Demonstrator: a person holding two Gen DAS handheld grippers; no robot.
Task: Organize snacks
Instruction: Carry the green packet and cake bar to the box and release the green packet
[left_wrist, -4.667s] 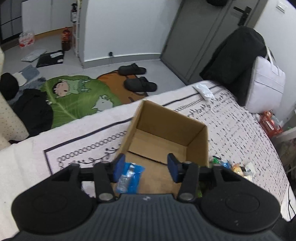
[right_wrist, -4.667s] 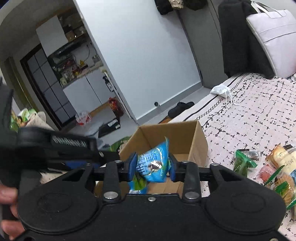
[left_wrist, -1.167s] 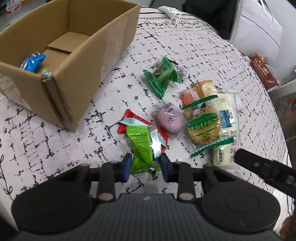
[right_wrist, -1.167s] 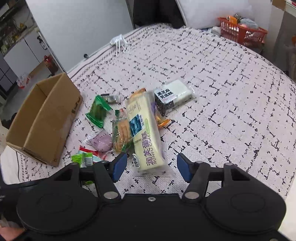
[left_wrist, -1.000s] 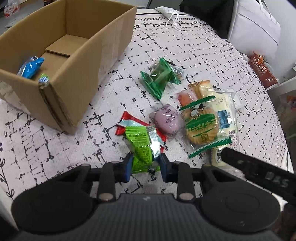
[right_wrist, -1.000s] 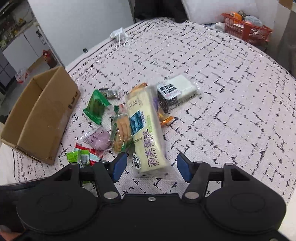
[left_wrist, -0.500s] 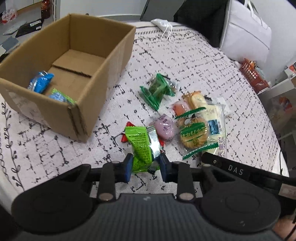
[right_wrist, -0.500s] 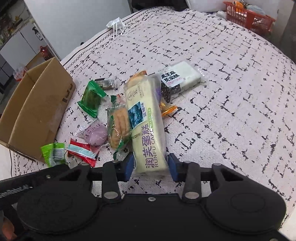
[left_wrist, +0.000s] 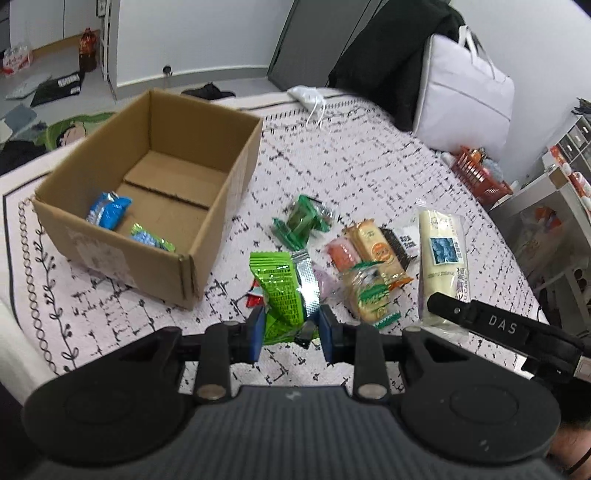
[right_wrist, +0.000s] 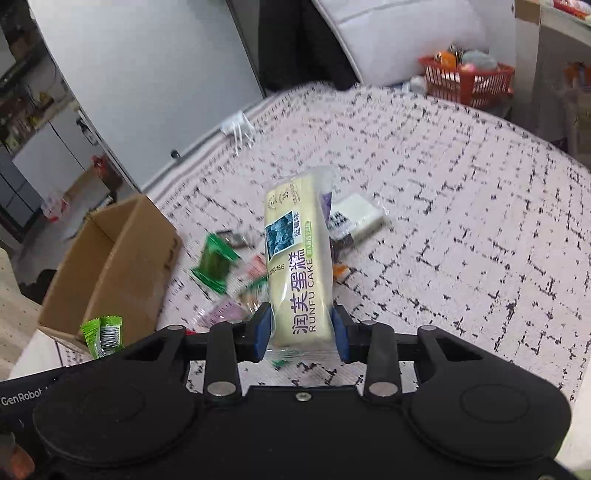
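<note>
Both raised: left gripper (left_wrist: 291, 334) pinching green packet (left_wrist: 284, 291).

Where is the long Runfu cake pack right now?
The Runfu cake pack is clamped at its near end in the right gripper, lifted above the snack pile, with the cardboard box off to its left in the right wrist view.

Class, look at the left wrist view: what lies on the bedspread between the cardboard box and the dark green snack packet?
Nothing: between the cardboard box and the dark green snack packet the left wrist view shows only bare patterned bedspread.
</note>
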